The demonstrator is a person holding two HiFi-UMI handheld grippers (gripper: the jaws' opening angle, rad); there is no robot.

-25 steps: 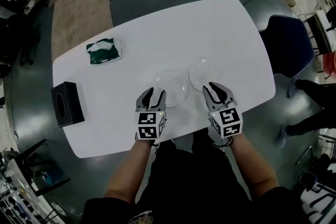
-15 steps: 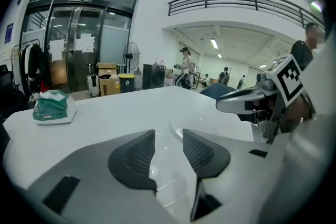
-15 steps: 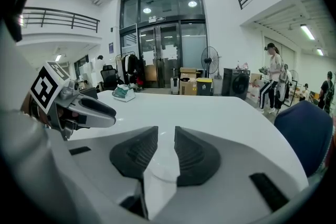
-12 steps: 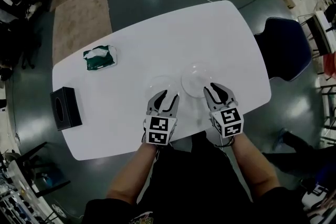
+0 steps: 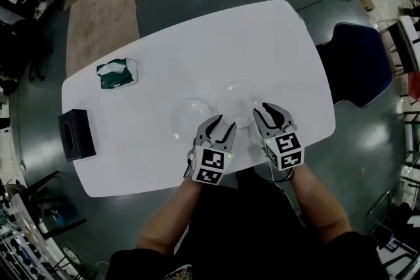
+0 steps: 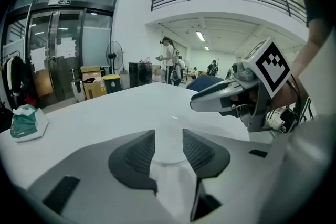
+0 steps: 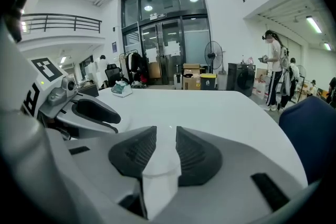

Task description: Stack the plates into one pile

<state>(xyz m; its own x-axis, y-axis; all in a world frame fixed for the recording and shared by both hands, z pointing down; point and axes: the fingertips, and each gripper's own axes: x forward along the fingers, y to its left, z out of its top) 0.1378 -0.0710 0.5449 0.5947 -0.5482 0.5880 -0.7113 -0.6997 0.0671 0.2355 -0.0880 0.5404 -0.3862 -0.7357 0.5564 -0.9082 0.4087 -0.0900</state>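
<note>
Head view: white oval desk (image 5: 197,42) fills the middle of the frame, on a dark floor. A tan rug (image 5: 98,10) lies on the floor beyond its far left corner. A dark blue chair (image 5: 357,62) stands at its right end.

Two clear plates sit flat on the desk, side by side and unstacked, toward the near edge. The left plate (image 5: 187,116) is slightly nearer the person than the right plate (image 5: 236,100). Cannot tell whether their rims touch.

Left tongs (image 5: 223,128): jaws well apart, gripping nothing. Tips point at the near left edge of the right plate, between the two plates. Left gripper view: a curved clear rim (image 6: 168,163) shows low in the gap between the pads, with neither pad pressing on it.

Right tongs (image 5: 271,116): jaws have just been opening and stand apart. Tips are at the near right edge of the right plate. Right gripper view: only desk surface and a faint glint are visible in the gap, nothing held.

A black box (image 5: 75,134) sits at the desk's left edge. A green packet (image 5: 116,73) lies farther back on the left, well apart from the plates.
</note>
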